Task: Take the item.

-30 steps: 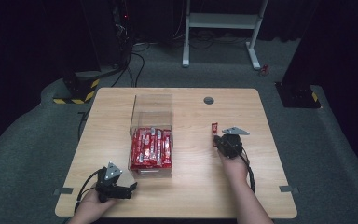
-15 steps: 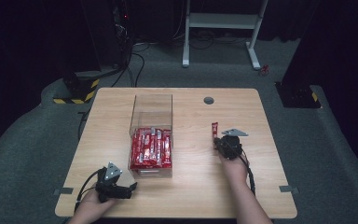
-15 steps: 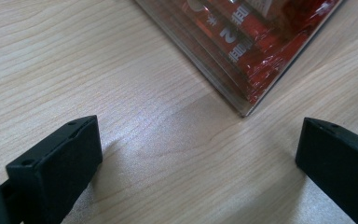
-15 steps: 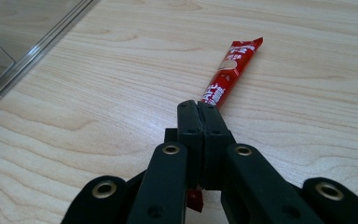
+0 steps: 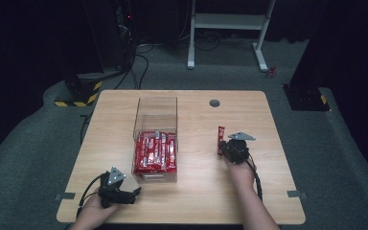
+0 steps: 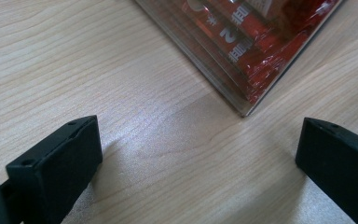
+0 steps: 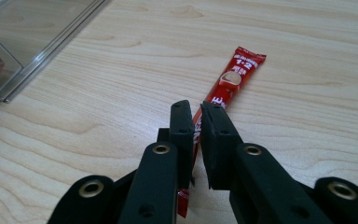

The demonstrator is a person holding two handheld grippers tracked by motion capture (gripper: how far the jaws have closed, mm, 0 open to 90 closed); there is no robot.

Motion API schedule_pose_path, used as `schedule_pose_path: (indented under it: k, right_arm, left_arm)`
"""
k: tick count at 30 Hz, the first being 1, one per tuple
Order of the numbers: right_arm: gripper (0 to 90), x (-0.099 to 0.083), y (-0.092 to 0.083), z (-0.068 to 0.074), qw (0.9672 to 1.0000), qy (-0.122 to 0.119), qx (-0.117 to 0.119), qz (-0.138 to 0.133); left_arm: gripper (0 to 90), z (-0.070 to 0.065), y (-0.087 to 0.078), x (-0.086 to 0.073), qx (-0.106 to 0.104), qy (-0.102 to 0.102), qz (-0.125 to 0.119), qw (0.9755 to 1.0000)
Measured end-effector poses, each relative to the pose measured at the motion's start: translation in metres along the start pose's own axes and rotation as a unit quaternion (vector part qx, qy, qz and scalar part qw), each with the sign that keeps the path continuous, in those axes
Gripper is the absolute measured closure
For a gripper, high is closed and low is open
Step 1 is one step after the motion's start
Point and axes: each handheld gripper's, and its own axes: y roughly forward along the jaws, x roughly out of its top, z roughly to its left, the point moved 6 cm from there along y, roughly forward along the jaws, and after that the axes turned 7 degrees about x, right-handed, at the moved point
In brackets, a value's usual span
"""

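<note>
Your right tool [image 7: 196, 108] sits low over the worktop [image 5: 268, 191] to the right of the clear box [image 5: 156, 112], with the red sachet [image 7: 233, 77] lying flat on the wood and running between its jaws. Those jaws have just been opening: a narrow gap now shows between the pads, and the sachet's near end lies in that gap rather than being squeezed tight. In the high view the sachet [image 5: 220, 136] lies just where it did a second ago, lengthwise away from you, touching the front of the right tool [image 5: 223, 149]. Neither of your hands has shifted since then.

Your left tool [image 5: 135, 192] rests near the front left edge of the worktop, just beside the near corner of the clear box [image 6: 242, 109], its jaws spread wide with only bare wood between them. The box holds a packed layer of red sachets [image 5: 155, 152], unchanged from the earlier frame.
</note>
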Motion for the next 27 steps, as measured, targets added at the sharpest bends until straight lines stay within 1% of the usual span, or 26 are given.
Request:
schedule_pose_path:
  k: [6,10,14,17,23,25,27]
  right_arm:
    - [77.8,0.005,-0.005,0.002,1.0000,-0.002,-0.003,-0.009]
    - [74.3,0.010,-0.010,0.005,0.9998,-0.004,0.000,-0.017]
    - [70.3,0.015,-0.014,0.010,0.9996,-0.007,0.003,-0.026]
    - [64.5,0.017,-0.016,0.014,0.9995,-0.011,0.005,-0.031]
    - [51.5,0.018,-0.019,0.017,0.9994,-0.013,-0.003,-0.033]
    - [48.8,0.018,-0.021,0.018,0.9994,-0.008,-0.002,-0.034]
    - [47.3,0.019,-0.022,0.019,0.9992,-0.012,-0.002,-0.038]
  left_arm:
    - [0.7,0.000,0.000,0.000,0.000,0.000,0.000,1.0000]
    - [0.7,0.000,0.000,0.000,0.000,0.000,0.000,1.0000]
    - [0.7,0.000,0.000,0.000,0.000,0.000,0.000,1.0000]
    - [0.7,0.000,0.000,0.000,0.000,0.000,0.000,1.0000]
    - [0.7,0.000,0.000,0.000,0.000,0.000,0.000,1.0000]
    - [0.7,0.000,0.000,0.000,0.000,0.001,0.000,1.0000]
    - [0.7,0.000,0.000,0.000,0.000,0.001,0.000,1.0000]
